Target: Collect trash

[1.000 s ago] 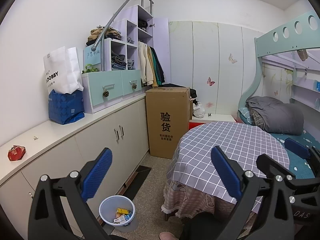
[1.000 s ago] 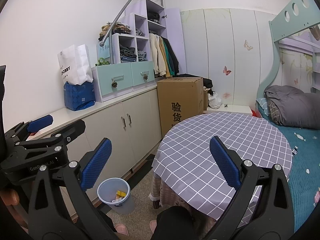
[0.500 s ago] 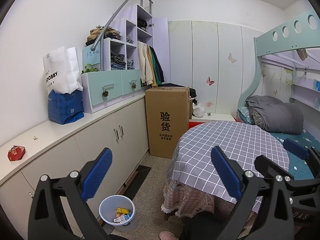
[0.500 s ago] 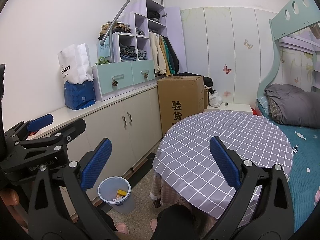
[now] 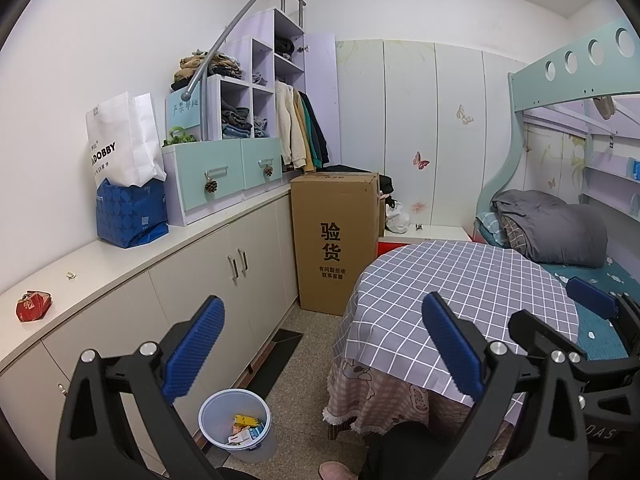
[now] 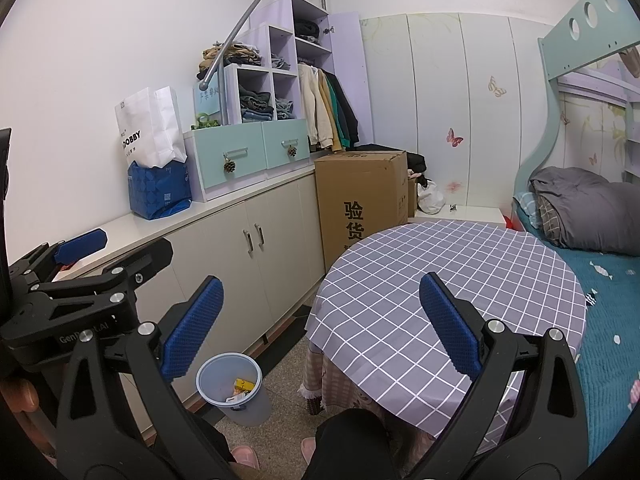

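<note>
A crumpled red wrapper (image 5: 33, 305) lies on the white cabinet top (image 5: 120, 264) at the far left. A small white scrap (image 5: 71, 275) lies further along the same top. On the floor below stands a pale blue waste bin (image 5: 235, 424) with several wrappers inside, also visible in the right wrist view as the bin (image 6: 230, 387). My left gripper (image 5: 324, 344) is open and holds nothing, well to the right of the red wrapper. My right gripper (image 6: 320, 328) is open and holds nothing, above the edge of the round table. The left gripper (image 6: 80, 256) shows at the left of the right wrist view.
A round table with a checked cloth (image 5: 464, 304) fills the right middle. A tall cardboard box (image 5: 334, 240) stands beyond it beside the low cabinets (image 5: 224, 288). A blue bag (image 5: 130, 214) and drawers (image 5: 224, 172) sit on the cabinet top. A bunk bed (image 5: 560, 232) is at the right.
Both views have shifted only slightly. Both grippers stay open, and the bin and the red wrapper keep their places.
</note>
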Demonstrator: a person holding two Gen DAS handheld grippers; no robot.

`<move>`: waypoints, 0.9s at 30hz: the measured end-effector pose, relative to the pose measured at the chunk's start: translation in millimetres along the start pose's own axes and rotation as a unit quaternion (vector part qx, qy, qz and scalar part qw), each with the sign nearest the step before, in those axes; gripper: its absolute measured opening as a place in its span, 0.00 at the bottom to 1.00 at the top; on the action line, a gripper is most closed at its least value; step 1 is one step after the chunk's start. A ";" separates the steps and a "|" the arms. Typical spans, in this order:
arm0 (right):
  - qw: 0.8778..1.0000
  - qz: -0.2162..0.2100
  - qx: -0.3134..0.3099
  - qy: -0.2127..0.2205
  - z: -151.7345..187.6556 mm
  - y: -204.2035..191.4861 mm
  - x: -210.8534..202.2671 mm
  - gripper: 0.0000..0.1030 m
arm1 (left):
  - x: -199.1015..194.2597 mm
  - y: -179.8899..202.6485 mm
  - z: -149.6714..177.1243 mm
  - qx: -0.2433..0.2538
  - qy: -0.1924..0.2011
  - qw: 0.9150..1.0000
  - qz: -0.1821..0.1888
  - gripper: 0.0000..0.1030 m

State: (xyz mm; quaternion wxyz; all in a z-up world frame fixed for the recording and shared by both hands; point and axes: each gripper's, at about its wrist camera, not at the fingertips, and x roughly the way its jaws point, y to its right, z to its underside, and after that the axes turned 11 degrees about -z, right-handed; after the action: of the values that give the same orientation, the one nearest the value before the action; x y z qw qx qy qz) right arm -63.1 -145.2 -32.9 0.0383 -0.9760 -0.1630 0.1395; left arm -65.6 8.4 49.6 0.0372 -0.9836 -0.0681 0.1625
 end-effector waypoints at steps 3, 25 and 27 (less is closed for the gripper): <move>1.000 -0.001 0.002 -0.001 1.4 0.0 -0.7 0.93 | -0.1 -0.5 0.3 0.001 0.000 1.000 -0.002 0.94; 1.000 -0.002 0.010 -0.007 8.7 7.1 1.0 0.93 | 4.8 -4.1 6.4 0.007 -0.003 1.000 0.000 0.94; 1.000 -0.001 0.015 -0.011 10.6 12.6 6.1 0.93 | 8.8 -3.5 10.2 0.008 -0.009 1.000 -0.002 0.94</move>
State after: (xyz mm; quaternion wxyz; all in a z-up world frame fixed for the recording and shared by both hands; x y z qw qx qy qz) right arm -56.7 -154.8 -46.1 0.0509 -0.9735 -0.1624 0.1525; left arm -61.0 13.7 37.5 0.0452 -0.9817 -0.0691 0.1717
